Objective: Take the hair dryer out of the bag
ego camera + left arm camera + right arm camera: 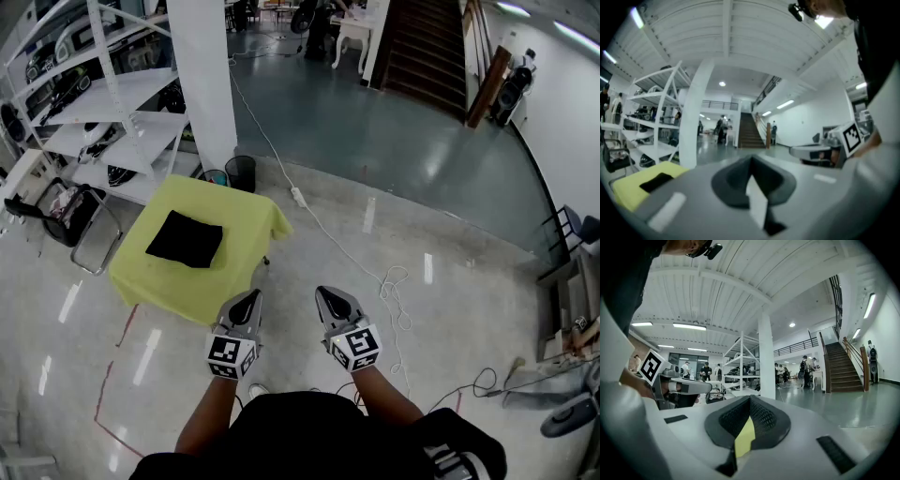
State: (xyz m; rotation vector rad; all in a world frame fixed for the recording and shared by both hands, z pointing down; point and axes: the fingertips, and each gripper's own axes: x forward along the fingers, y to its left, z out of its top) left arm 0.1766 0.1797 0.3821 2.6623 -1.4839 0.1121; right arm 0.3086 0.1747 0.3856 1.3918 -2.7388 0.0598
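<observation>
A flat black bag [185,239] lies on a small table draped in yellow cloth [246,220], ahead and to the left in the head view. No hair dryer shows. My left gripper [248,300] and right gripper [329,296] hover side by side in the air, short of the table, both shut and empty. In the left gripper view the shut jaws meet at my left gripper [751,163], with the bag [656,181] low at the left. The right gripper view has my right gripper [750,402] shut, a sliver of yellow behind the jaws.
A white shelving rack [108,103] and a white pillar [206,75] stand behind the table. A black bin [240,172] sits by the pillar, a folding chair [92,236] left of the table. A white cable with a power strip [299,197] runs across the floor.
</observation>
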